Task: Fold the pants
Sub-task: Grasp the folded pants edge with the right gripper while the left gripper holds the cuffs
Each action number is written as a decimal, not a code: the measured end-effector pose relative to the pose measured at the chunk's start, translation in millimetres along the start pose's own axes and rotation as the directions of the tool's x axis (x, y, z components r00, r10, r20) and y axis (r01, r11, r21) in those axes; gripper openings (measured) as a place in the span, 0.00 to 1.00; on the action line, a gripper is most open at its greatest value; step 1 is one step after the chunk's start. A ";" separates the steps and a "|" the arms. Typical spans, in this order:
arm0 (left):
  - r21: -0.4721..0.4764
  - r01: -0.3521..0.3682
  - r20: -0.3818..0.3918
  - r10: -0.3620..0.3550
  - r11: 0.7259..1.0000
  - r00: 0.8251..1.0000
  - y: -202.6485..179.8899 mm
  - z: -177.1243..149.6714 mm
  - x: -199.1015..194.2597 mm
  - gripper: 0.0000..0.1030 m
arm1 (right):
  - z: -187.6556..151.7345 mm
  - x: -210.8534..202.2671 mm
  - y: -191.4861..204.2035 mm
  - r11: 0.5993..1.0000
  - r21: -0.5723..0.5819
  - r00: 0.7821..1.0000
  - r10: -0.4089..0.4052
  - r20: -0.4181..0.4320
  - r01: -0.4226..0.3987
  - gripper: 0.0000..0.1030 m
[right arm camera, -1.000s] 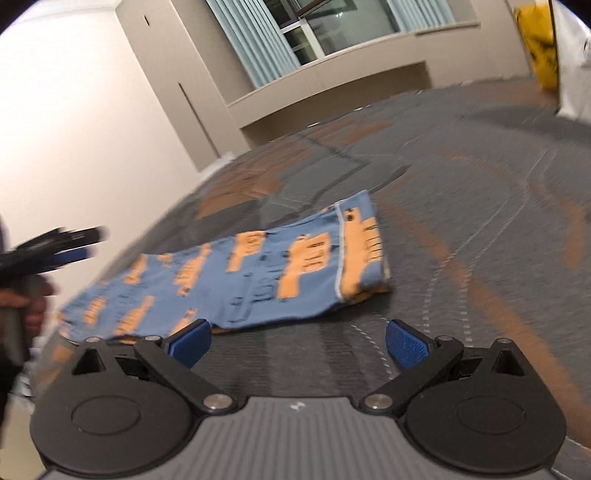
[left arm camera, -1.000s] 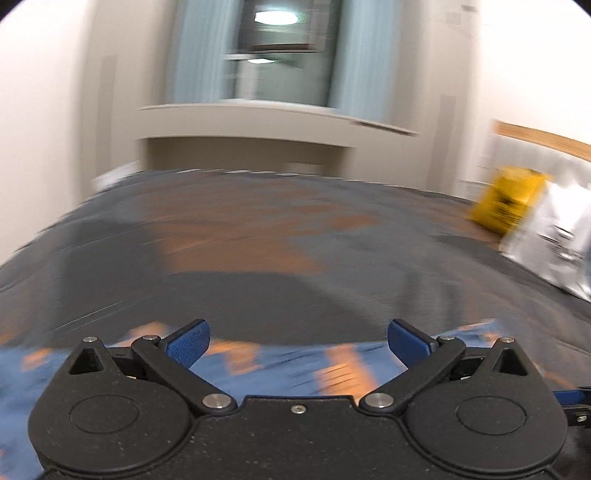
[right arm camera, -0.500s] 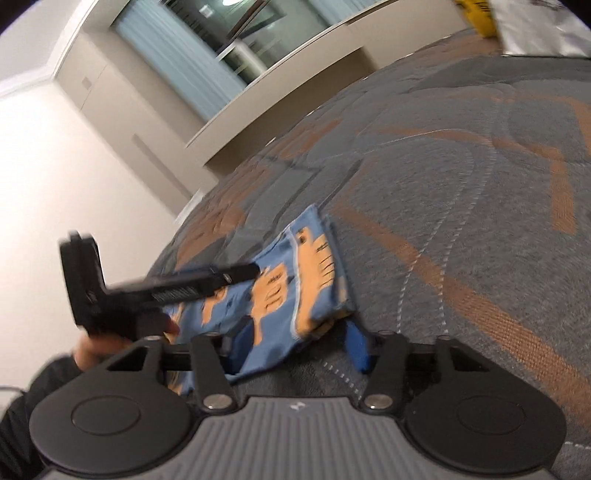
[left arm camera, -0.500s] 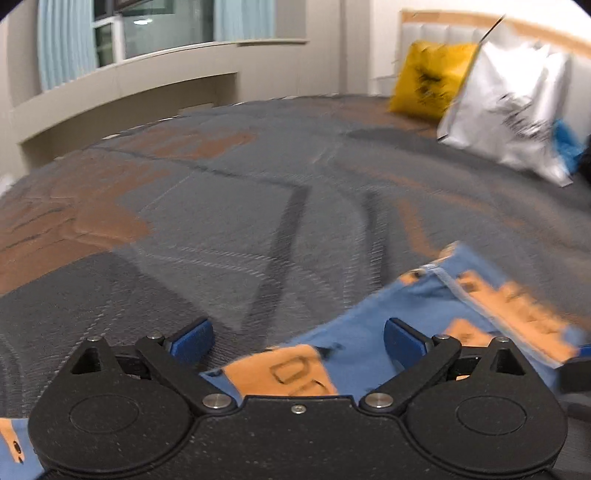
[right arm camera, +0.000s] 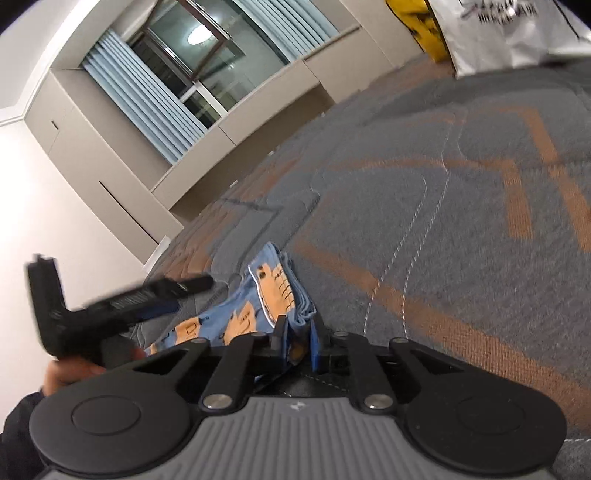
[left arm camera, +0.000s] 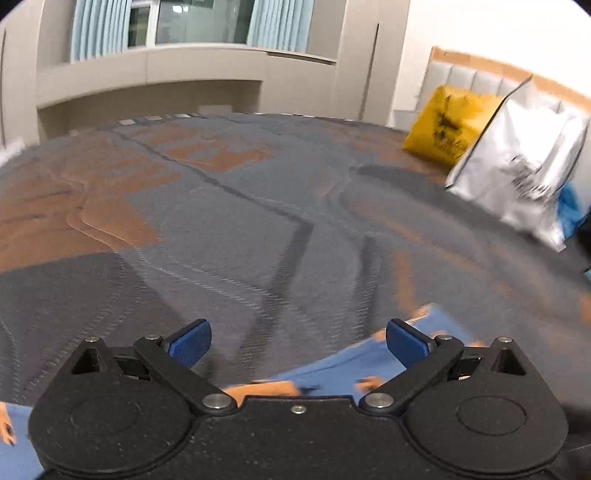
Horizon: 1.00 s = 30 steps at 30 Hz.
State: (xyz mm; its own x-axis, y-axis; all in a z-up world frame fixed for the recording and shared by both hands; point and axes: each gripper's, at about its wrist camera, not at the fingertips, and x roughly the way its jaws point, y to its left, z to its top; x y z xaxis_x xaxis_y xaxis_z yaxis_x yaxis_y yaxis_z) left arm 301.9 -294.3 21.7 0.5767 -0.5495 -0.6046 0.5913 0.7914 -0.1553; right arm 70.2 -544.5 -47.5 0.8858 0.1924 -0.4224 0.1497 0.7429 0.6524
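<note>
Two grippers work over the bedspread (right arm camera: pixel 461 229). At left in the right wrist view, the left gripper (right arm camera: pixel 177 291) hovers with jaws wide apart, holding nothing. At lower centre, the right gripper (right arm camera: pixel 297 341) is closing on the pants (right arm camera: pixel 273 291) edge; bare bedspread stretches right.

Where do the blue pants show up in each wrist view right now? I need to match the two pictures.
Left wrist view: the blue pants lie at the bottom, right of centre, under the open left gripper.
Right wrist view: the pants sit low, left of centre, their folded edge between the closing pads of the right gripper.
Shared landmark: the yellow bag beside the white bag.
</note>
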 end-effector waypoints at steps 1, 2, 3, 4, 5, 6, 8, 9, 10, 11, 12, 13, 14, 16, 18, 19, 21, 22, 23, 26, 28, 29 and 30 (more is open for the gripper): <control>-0.024 0.043 -0.015 -0.044 0.999 0.999 -1.9 3.5 -1.9 0.98 | -0.5 -1.0 0.3 1.000 -0.009 1.000 -0.002 -0.001 0.002 0.14; -0.048 0.082 -0.033 -0.084 0.995 0.996 -4.1 6.4 -2.7 0.98 | -2.0 -1.4 3.7 0.999 -0.034 1.000 -0.012 0.002 0.012 0.14; -0.077 0.120 -0.051 -0.124 0.990 0.991 -7.2 9.3 -2.6 0.98 | -4.1 -0.9 8.8 0.997 -0.067 1.000 -0.025 0.009 0.026 0.15; -0.098 0.148 -0.066 -0.155 0.984 0.986 -10.2 11.4 -1.7 0.98 | -6.2 -1.2 14.5 0.994 -0.100 0.999 -0.038 0.019 0.040 0.16; -0.115 0.174 -0.084 -0.184 0.978 0.979 -14.4 12.7 0.0 0.98 | -8.5 -1.2 21.3 0.989 -0.138 0.998 -0.051 0.030 0.054 0.16; -0.128 0.194 -0.107 -0.208 0.973 0.972 -19.9 15.1 2.7 0.98 | -11.0 -1.5 27.0 0.982 -0.175 0.997 -0.062 0.042 0.068 0.16; -0.139 0.205 -0.153 -0.225 0.969 0.962 -31.6 19.0 8.6 0.97 | -18.3 -3.2 42.9 0.963 -0.254 0.995 -0.078 0.065 0.092 0.16; -0.139 0.210 -0.174 -0.233 0.968 0.957 -38.1 20.4 11.2 0.96 | -19.7 -6.9 49.6 0.949 -0.298 0.993 -0.084 0.080 0.104 0.15; -0.137 0.220 -0.188 -0.243 0.966 0.952 -43.6 21.9 13.2 0.96 | -24.7 -7.7 59.1 0.928 -0.354 0.991 -0.090 0.099 0.119 0.15; -0.133 0.228 -0.198 -0.251 0.965 0.947 -48.5 24.0 14.5 0.95 | -27.7 -7.6 67.5 0.906 -0.405 0.990 -0.087 0.111 0.125 0.15; -0.127 0.232 -0.205 -0.254 0.964 0.945 -53.0 25.4 14.9 0.95 | -32.2 -7.7 74.7 0.883 -0.451 0.989 -0.086 0.123 0.133 0.14; -0.118 0.232 -0.212 -0.252 0.966 0.944 -58.4 28.1 15.1 0.94 | -37.3 -6.7 82.9 0.857 -0.495 0.987 -0.086 0.134 0.142 0.14; -0.108 0.228 -0.222 -0.247 0.968 0.943 -62.4 30.3 15.6 0.94 | -42.6 -5.9 90.6 0.830 -0.537 0.986 -0.089 0.143 0.153 0.14; -0.077 0.211 -0.249 -0.223 0.975 0.942 -69.7 33.2 14.9 0.90 | -51.6 -4.0 102.4 0.781 -0.602 0.984 -0.092 0.155 0.168 0.14; -0.041 0.190 -0.283 -0.194 0.981 0.939 -76.6 35.3 18.7 0.83 | -59.1 -1.2 111.5 0.741 -0.649 0.983 -0.094 0.159 0.175 0.14; -0.032 0.177 -0.302 -0.178 0.984 0.937 -78.1 34.5 20.7 0.77 | -62.1 0.2 114.9 0.729 -0.661 0.983 -0.094 0.159 0.177 0.14; -0.039 0.156 -0.328 -0.160 0.987 0.931 -76.2 32.5 23.2 0.66 | -66.4 1.0 118.5 0.710 -0.681 0.983 -0.091 0.162 0.178 0.14; -0.046 0.149 -0.335 -0.156 0.988 0.929 -74.0 31.5 24.9 0.58 | -68.0 1.8 120.3 0.704 -0.688 0.983 -0.090 0.161 0.178 0.14; -0.055 0.143 -0.336 -0.153 0.988 0.929 -71.9 30.5 26.4 0.53 | -70.9 0.0 124.2 0.700 -0.692 0.983 -0.090 0.162 0.178 0.14; -0.087 0.136 -0.334 -0.158 0.987 0.929 -62.0 25.2 25.4 0.30 | -72.2 0.2 123.8 0.695 -0.699 0.984 -0.085 0.158 0.172 0.14; -0.107 0.142 -0.321 -0.170 0.984 0.932 -56.4 22.9 21.4 0.19 | -71.9 1.7 123.7 0.693 -0.700 0.984 -0.084 0.157 0.171 0.14; -0.112 0.147 -0.310 -0.175 0.983 0.934 -54.6 22.1 19.0 0.15 | -72.6 2.5 121.9 0.693 -0.702 0.984 -0.080 0.157 0.168 0.14; -0.115 0.151 -0.298 -0.179 0.982 0.938 -53.1 21.8 15.9 0.13 | -73.5 1.6 122.4 0.692 -0.703 0.984 -0.072 0.161 0.166 0.13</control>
State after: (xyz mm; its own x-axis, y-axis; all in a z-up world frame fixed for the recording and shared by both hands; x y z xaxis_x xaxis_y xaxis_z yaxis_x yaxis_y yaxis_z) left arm 292.0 -350.9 37.4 0.2669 -0.5773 -0.7717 0.6026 0.7248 -0.3339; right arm 57.6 -406.1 -14.6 0.9319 0.0325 -0.3614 -0.0584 0.9964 -0.0611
